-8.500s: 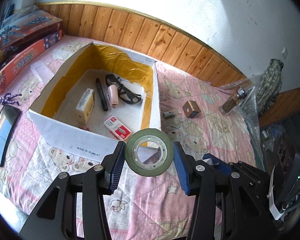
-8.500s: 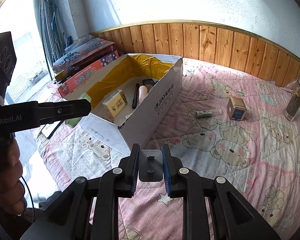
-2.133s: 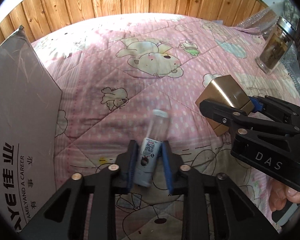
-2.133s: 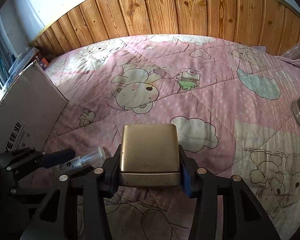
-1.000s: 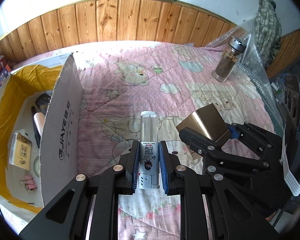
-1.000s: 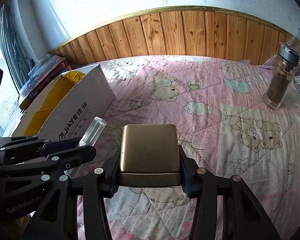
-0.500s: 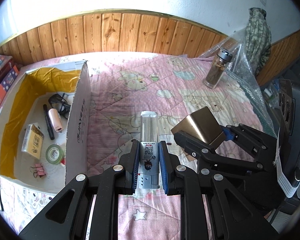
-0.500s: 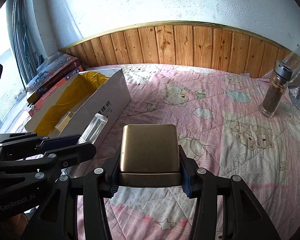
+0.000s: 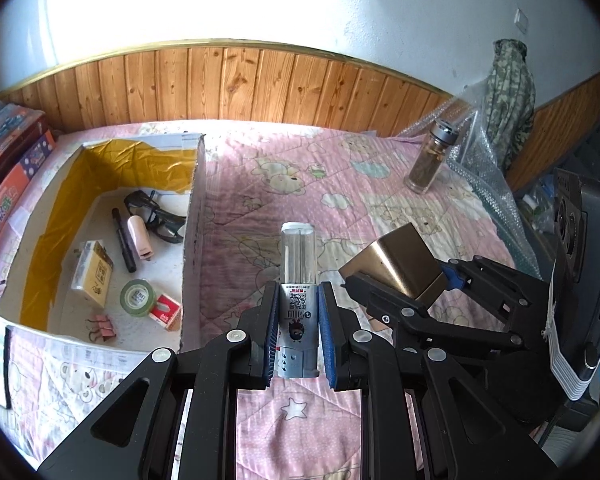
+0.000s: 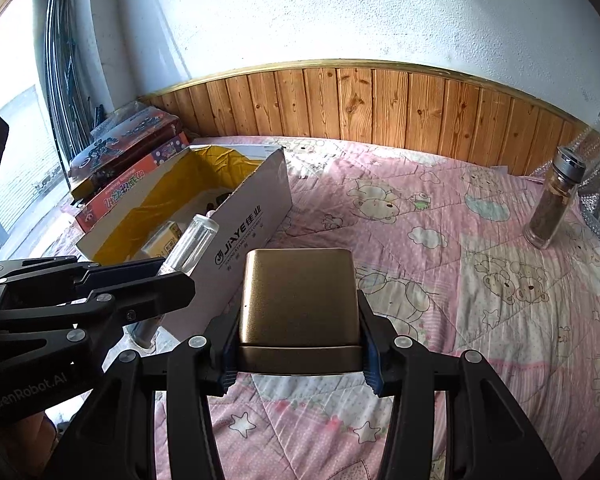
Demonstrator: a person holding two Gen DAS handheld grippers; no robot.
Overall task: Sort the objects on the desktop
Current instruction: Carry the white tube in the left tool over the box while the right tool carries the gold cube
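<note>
Both full: left gripper (image 9: 299, 334) clamps tube (image 9: 299, 276), right gripper (image 10: 299, 350) clamps gold box (image 10: 299, 300). Carry step; next, drop both into carton (image 9: 192, 216).

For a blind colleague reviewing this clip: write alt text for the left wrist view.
The left gripper holds a small clear-capped tube above a pink quilt. To its right, the right gripper holds a gold box; to its left, an open cardboard box holds glasses, tape and stationery.
</note>
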